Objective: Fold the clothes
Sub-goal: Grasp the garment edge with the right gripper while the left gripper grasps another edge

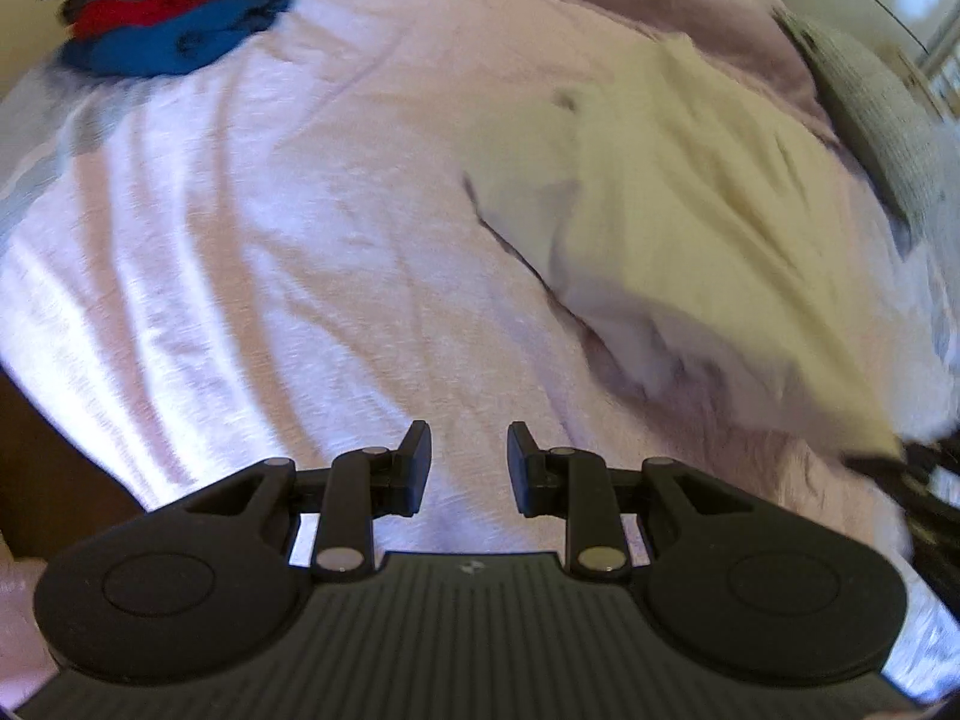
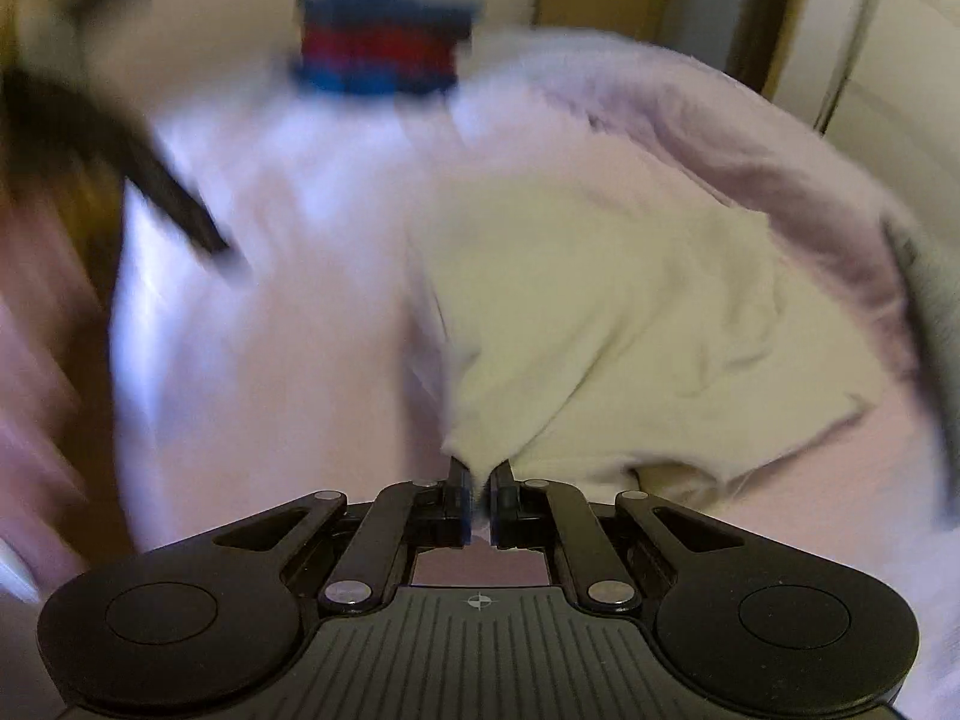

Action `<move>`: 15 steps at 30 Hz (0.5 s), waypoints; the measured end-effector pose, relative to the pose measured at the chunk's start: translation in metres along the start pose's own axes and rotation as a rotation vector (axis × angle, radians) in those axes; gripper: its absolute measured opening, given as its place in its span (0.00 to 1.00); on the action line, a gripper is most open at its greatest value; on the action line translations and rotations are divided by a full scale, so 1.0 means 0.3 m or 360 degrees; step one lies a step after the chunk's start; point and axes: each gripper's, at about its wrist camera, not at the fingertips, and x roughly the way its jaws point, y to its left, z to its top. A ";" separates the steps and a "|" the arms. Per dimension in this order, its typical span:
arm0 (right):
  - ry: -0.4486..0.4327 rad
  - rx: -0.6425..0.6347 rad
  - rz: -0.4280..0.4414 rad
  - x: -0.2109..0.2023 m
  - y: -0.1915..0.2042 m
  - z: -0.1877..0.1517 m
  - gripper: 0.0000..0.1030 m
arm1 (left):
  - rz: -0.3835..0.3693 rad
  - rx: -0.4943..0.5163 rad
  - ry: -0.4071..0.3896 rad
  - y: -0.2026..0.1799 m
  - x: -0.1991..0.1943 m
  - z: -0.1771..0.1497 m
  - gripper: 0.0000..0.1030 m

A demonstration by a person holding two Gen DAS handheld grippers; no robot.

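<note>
A cream garment [image 1: 690, 192] lies crumpled on a lavender sheet [image 1: 270, 240], to the right of my left gripper [image 1: 469, 438]. That gripper hovers over bare sheet, its jaws apart with nothing between them. In the right wrist view the same cream garment [image 2: 630, 312] spreads ahead, and one corner of it runs down into my right gripper [image 2: 478, 471], which is shut on that corner. A dark blurred streak, the left gripper [image 2: 168, 192], crosses the lavender sheet [image 2: 270, 330] at the left.
A stack of folded red and blue clothes [image 1: 174, 6] sits at the far left of the sheet; the right wrist view shows this stack [image 2: 384, 42] straight ahead. A grey knitted cloth [image 1: 882, 120] lies along the right edge. Pale walls and a door frame stand behind.
</note>
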 end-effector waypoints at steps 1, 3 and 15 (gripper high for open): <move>-0.0036 0.0103 0.0092 -0.047 0.007 0.018 0.03 | 0.0008 -0.0029 -0.0005 0.016 -0.015 -0.001 0.22; -0.0104 0.0305 0.0275 -0.141 0.021 0.053 0.04 | 0.0012 -0.0089 -0.0008 0.048 -0.040 -0.013 0.23; 0.0708 0.0640 -0.0418 -0.075 -0.272 -0.182 0.48 | -0.0628 -0.0622 0.0259 -0.078 0.124 -0.243 0.31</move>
